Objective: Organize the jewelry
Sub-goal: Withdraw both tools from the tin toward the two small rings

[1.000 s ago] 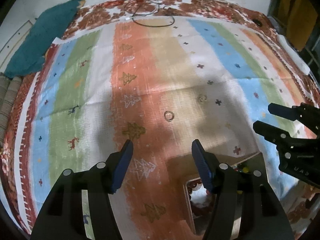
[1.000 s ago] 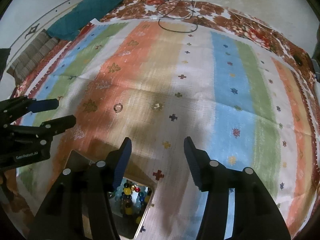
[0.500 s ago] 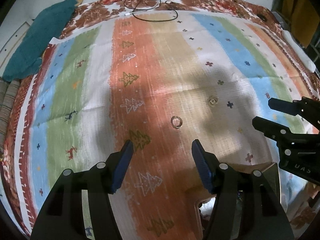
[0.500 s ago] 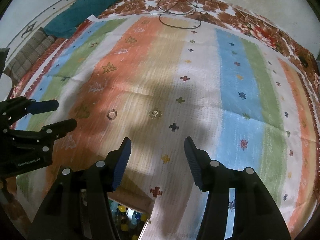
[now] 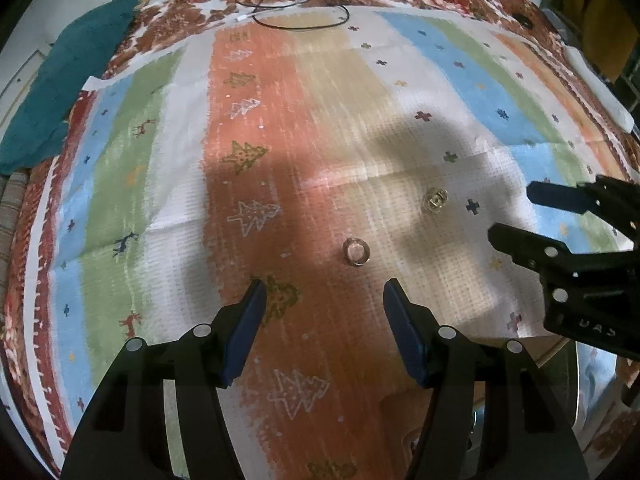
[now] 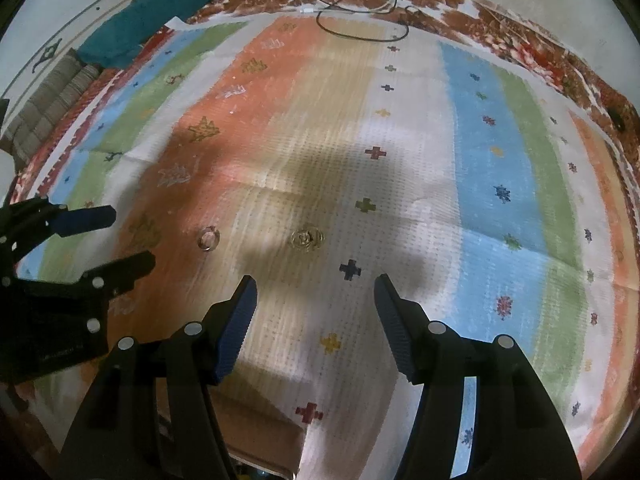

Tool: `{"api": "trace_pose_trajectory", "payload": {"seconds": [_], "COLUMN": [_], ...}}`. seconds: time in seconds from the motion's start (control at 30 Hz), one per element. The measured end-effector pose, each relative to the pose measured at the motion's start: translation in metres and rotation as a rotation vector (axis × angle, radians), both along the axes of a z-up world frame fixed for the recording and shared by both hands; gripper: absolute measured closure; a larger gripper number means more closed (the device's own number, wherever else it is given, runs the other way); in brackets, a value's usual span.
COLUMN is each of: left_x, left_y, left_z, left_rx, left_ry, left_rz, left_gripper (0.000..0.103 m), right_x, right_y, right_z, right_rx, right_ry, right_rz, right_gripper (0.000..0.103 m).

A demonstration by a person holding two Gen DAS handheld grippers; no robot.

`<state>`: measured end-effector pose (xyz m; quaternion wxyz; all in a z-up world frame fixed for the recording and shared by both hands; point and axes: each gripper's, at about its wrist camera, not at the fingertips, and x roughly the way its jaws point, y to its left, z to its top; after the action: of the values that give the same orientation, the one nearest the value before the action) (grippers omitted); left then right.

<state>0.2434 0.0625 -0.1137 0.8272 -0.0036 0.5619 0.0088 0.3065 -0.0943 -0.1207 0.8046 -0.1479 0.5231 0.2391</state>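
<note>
On the striped woven cloth [image 5: 320, 128], both tongs have advanced past the box: left tongs [image 5: 324, 300] spread near the plain metal ring [image 5: 356, 252]; right tongs [image 6: 316, 294] opening, empty, near the ornate gold ring [image 6: 307, 238].

On the striped, patterned cloth [image 6: 472, 184] lie a plain round metal ring [image 6: 208, 239] and, to its right, an ornate gold ring [image 6: 307, 238]. The right gripper [image 6: 316, 300], nearer than both, is opening, empty.
</note>
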Motion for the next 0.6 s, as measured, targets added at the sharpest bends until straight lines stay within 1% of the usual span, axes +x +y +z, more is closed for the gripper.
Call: {"api": "trace_pose_trajectory", "payload": {"seconds": [0.23,0.33,0.37,0.4,0.6], "left_x": [0.009,0.012,0.013,0.014,0.02], "left_y": [-0.002,-0.005,-0.007,-0.008,-0.007], "left_z": [-0.011,-0.021,-0.023,-0.026,-0.032], "left_rx": [-0.002,-0.014,-0.005,0.001,-0.018], "left_ry": [0.011,0.044,0.045,0.046,0.05], "left_rz": [-0.034,-0.063,-0.077,-0.082,-0.09], "left_gripper": [0.042,0.044,0.044,0.044,0.045], "right_x": [0.009,0.015,0.016,0.017,0.026], "right_y": [0.006,0.009,0.01,0.011,0.014], "right_z": [-0.011,-0.017,-0.018,-0.02,-0.028], "right_rx": [-0.016,-0.025,-0.026,-0.029,-0.035], "right_ry": [0.02,0.039,0.042,0.042,0.057], "right_rz": [-0.003,-0.001,0.002,0.002,0.008], "right_gripper": [0.042,0.042,0.042,0.042,0.042]}}
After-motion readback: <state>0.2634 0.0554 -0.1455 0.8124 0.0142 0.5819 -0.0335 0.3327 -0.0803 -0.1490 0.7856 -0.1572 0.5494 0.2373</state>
